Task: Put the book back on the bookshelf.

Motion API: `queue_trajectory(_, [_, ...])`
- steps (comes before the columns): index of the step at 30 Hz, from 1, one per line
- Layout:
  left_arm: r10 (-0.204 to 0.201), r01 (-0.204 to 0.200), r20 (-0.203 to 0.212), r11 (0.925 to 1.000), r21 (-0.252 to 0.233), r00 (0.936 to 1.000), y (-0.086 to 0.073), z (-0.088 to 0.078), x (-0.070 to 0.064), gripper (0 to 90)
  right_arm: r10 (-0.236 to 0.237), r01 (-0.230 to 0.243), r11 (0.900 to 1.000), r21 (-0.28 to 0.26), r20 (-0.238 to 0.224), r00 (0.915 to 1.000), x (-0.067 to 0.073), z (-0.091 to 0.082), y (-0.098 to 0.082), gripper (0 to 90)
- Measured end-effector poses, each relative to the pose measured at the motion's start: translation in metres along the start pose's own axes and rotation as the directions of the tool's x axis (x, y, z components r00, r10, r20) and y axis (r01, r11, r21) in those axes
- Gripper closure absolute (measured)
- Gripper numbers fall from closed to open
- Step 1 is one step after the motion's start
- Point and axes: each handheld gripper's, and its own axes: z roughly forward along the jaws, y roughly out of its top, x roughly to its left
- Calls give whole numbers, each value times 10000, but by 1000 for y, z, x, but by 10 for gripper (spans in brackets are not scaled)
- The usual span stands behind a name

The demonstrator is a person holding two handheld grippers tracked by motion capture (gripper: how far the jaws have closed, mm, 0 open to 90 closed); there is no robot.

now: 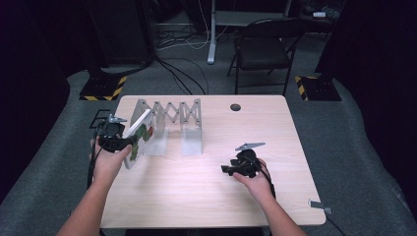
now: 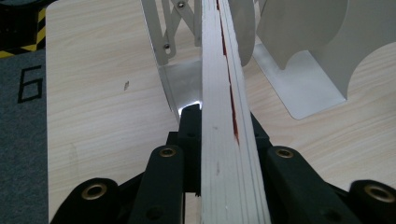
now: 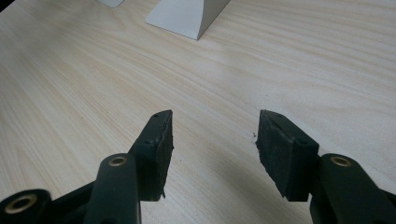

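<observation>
Left gripper (image 1: 114,140) jaws clamped on a thin book (image 2: 224,116), held on edge, tilted, above the bench (image 1: 196,196) just at the left end of the metal rack (image 1: 169,118); right gripper (image 3: 212,140) low over bare bench, jaws apart, empty.

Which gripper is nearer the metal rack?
Left. Left gripper, shut on the book, sits right beside the rack; right gripper rests well off, open.
</observation>
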Motion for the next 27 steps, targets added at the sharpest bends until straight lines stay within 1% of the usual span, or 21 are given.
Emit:
queue_trajectory(1, [-74,74,-66,10000,-33,10000,0,1,-1,757,2,-2,10000,0,-1,10000,0,0,0,458])
queue_trajectory(2, [-183,182,-79,9997,-178,9998,1,3,-2,757,10,-10,10000,2,5,10000,0,0,0,458])
queue_trajectory(3, [-72,71,-108,9999,-84,9999,1,3,-2,757,3,-3,10000,1,3,10000,0,0,0,458])
queue_trajectory(4, [-47,46,-110,10000,-68,9999,1,3,-2,757,-1,1,10000,-5,-4,10000,0,0,0,458])
queue_trajectory(9, [-167,165,-186,9998,-104,9997,5,9,-6,757,-8,8,10000,-14,-6,10000,0,0,0,458])
queue_trajectory(12, [-336,331,-285,9993,-184,9990,6,12,-9,757,-7,7,10000,-10,-15,10000,0,0,0,459])
queue_trajectory(14, [-298,293,-324,9994,-168,9990,7,15,-10,757,1,-1,10000,-9,-13,10000,0,0,0,458])
queue_trajectory(15, [-379,370,-394,9991,-226,9985,8,16,-11,757,20,-20,10000,-13,-30,10000,0,0,0,459])
queue_trajectory(18, [-364,355,-441,9992,-198,9984,9,19,-12,757,18,-18,10000,-27,-37,10000,-1,0,0,458])
queue_trajectory(20, [-349,332,-545,9989,-318,9979,9,22,-14,757,36,-36,10000,-24,-30,10000,-1,0,0,458])
queue_trajectory(21, [-314,303,-513,9993,-211,9982,9,22,-14,757,23,-23,10000,-29,-36,10000,-1,0,0,458])
queue_trajectory(23, [-443,425,-547,9985,-341,9975,9,25,-14,757,42,-42,10000,-37,-37,10000,-1,0,0,458])
queue_trajectory(26, [-636,621,-577,9977,-285,9963,7,30,-14,757,50,-50,10000,-47,-32,10000,-1,-1,0,458])
queue_trajectory(27, [-599,585,-608,9980,-231,9964,6,32,-13,757,58,-58,10000,-42,-32,10000,-1,-1,0,458])
